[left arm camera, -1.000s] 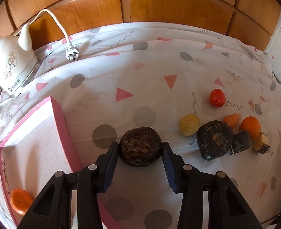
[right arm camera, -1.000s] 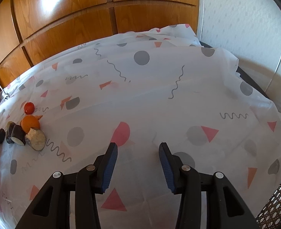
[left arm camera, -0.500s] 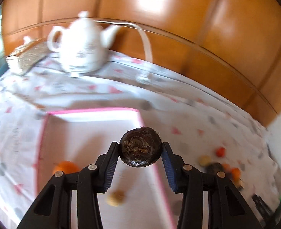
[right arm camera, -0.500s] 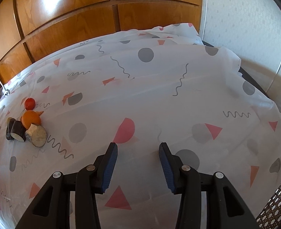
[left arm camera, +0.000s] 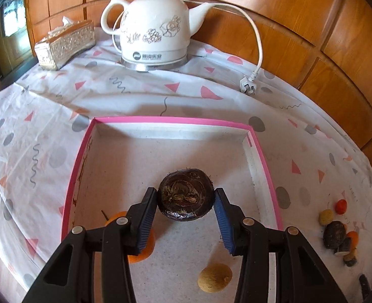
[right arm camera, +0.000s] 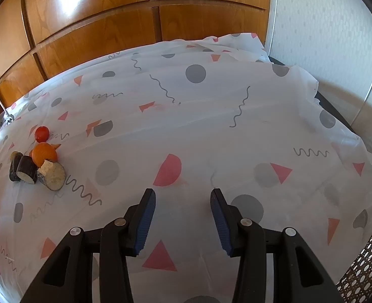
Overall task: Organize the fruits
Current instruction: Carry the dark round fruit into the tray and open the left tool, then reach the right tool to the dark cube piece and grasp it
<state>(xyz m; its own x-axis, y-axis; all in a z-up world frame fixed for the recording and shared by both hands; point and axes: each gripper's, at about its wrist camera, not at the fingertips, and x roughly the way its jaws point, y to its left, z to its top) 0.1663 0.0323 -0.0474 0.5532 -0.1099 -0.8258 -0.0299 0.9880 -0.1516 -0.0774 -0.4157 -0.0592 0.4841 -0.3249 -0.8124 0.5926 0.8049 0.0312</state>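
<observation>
Swung over from the loose fruit, my left claw point(left arm camera: 186, 200) now pinches the dark water chestnut point(left arm camera: 186, 194) above the pink-rimmed box point(left arm camera: 170, 120), beside an orange point(left arm camera: 141, 248). My right claw point(right arm camera: 183, 217) hangs spread, empty.

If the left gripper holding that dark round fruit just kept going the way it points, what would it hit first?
Probably the white floor of the pink-rimmed box: the left gripper points down into it, with the dark fruit leading. Depth is unclear.

Left gripper point(left arm camera: 186, 202), clamping the dark fruit point(left arm camera: 185, 194), has moved over the pink-rimmed box point(left arm camera: 170, 120), apparently above its floor.
</observation>
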